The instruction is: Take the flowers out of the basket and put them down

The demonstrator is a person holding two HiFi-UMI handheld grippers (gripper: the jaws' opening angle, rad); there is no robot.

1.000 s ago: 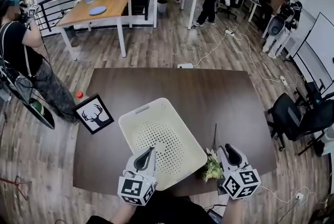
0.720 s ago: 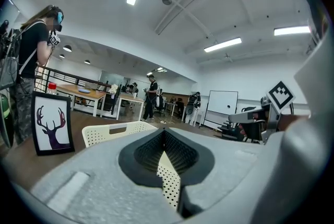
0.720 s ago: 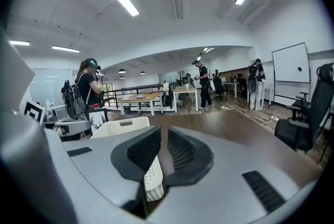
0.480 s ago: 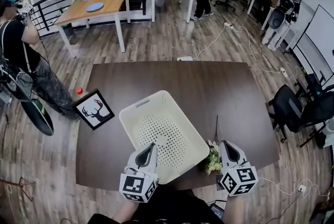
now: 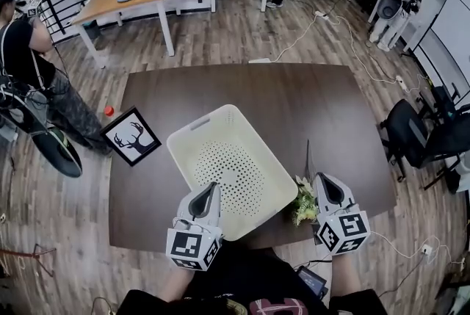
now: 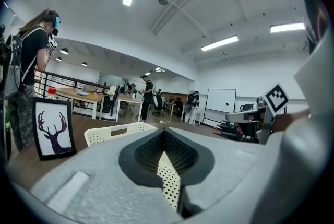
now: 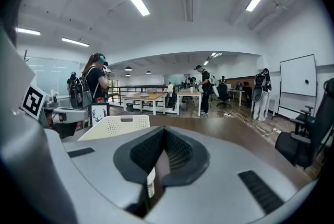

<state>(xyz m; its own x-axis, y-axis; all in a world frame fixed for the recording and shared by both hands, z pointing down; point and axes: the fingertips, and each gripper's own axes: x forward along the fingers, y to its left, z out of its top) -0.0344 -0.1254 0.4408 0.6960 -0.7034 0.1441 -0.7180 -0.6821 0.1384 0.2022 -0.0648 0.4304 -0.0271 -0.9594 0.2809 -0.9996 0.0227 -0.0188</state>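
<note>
One bunch of flowers [image 5: 302, 205] lies out, right of the empty basket [image 5: 178, 152] | right gripper [image 5: 322, 179] just clenched on nothing | left gripper [image 5: 214, 187] clenched | put-down looks done; next likely withdraw.

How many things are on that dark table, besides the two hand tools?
3. A deer picture stands at the left edge, a white basket sits in the middle, and flowers lie right of it near the front edge. More may be hidden at the near edge.
</note>
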